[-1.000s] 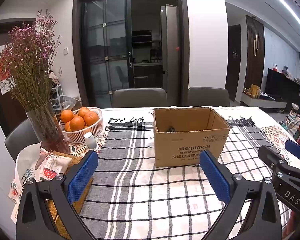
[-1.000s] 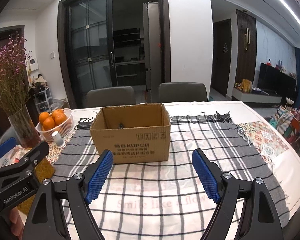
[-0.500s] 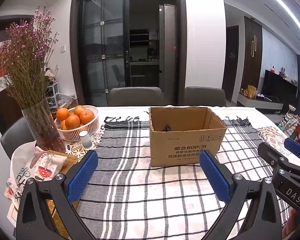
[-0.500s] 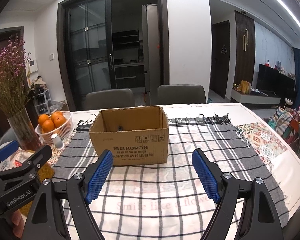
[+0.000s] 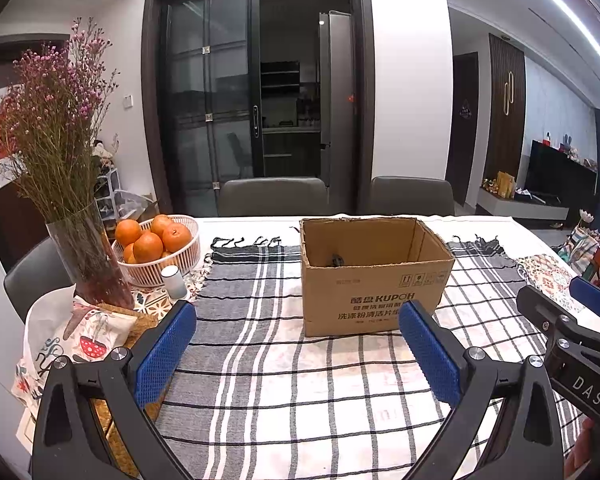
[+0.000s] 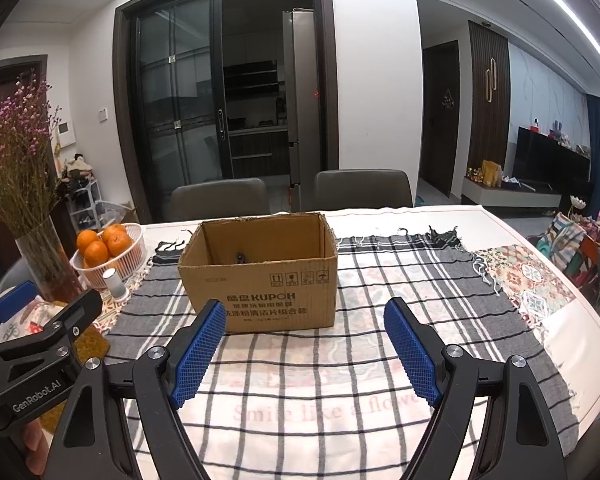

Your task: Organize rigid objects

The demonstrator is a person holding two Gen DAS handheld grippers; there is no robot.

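Observation:
An open brown cardboard box (image 5: 376,284) stands on the checked tablecloth, also in the right wrist view (image 6: 260,276). A small dark object (image 5: 336,259) lies inside it, seen in the right wrist view too (image 6: 240,257). My left gripper (image 5: 296,320) is open and empty, held above the cloth in front of the box. My right gripper (image 6: 305,320) is open and empty, also in front of the box. Each gripper shows at the edge of the other's view: the right one (image 5: 580,320), the left one (image 6: 40,320).
A white basket of oranges (image 5: 156,240), a small white cylinder (image 5: 173,282) and a glass vase of dried flowers (image 5: 88,256) stand at the left. A printed bag (image 5: 72,332) lies near the left edge. Two grey chairs (image 5: 272,196) stand behind the table.
Both grippers have drawn back and risen a little, so the box looks smaller and farther off. Both stay open and empty.

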